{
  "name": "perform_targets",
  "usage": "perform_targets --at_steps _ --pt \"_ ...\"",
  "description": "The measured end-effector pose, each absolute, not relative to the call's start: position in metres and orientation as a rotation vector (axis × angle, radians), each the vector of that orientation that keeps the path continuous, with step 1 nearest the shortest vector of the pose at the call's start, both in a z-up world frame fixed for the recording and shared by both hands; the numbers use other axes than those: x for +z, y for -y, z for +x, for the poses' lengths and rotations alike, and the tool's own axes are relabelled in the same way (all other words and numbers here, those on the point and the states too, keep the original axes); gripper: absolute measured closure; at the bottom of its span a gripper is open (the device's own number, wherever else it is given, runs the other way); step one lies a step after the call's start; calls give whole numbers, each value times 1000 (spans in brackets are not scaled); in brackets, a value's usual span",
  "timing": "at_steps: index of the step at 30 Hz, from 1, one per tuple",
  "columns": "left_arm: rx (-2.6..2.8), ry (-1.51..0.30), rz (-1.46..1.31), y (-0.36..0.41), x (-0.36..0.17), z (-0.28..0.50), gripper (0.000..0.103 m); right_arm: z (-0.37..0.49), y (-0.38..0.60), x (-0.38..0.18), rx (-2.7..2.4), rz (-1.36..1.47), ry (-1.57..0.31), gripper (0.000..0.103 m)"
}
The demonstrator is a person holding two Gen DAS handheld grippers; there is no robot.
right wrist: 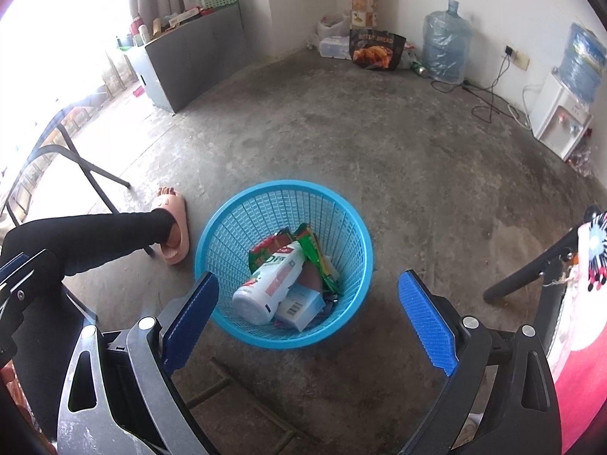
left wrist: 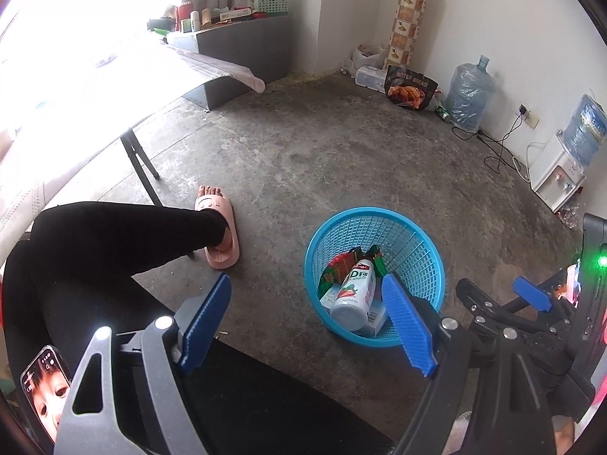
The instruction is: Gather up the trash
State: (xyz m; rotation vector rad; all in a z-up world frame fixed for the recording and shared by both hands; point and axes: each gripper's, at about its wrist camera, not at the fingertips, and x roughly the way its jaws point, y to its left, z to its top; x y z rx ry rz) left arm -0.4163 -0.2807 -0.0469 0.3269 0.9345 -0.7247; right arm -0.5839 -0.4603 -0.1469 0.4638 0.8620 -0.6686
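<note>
On the bare concrete floor (right wrist: pixel 379 144) stands a round blue plastic basket (right wrist: pixel 337 223) with lattice walls, and the collected trash lies inside it: a white cylindrical bottle (right wrist: pixel 269 288) with a strawberry label lying tilted on its side, crinkled red-and-green foil wrappers (right wrist: pixel 315 246) behind it, and a small pale-blue carton (right wrist: pixel 299 303) beneath it. In the left wrist view the same basket (left wrist: pixel 409 235) sits ahead and to the right, the bottle (left wrist: pixel 354 292) resting on top of the pile.

The right gripper (right wrist: pixel 309 322) hangs above the basket's near rim, its ribbed blue pads spread wide apart with nothing between them. The left gripper (left wrist: pixel 305 326) is likewise spread and empty, poised over the floor just left of the basket.

Beside the basket, a leg in black fabric ends in a smooth pink slipper (right wrist: pixel 172 231). Farther off, a counter (left wrist: pixel 95 87) draped with a pale cloth stands on dark metal legs, and a clear water jug (right wrist: pixel 445 43) sits against the white wall.
</note>
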Motion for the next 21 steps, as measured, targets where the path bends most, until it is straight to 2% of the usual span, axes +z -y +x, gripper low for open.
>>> perform_targets --at_steps 11,21 --pt "-743 -924 355 286 -47 -419 23 -583 460 -149 -666 471 -867 10" --pt "-830 -938 450 293 -35 -386 23 -582 463 -152 -661 474 -883 10"
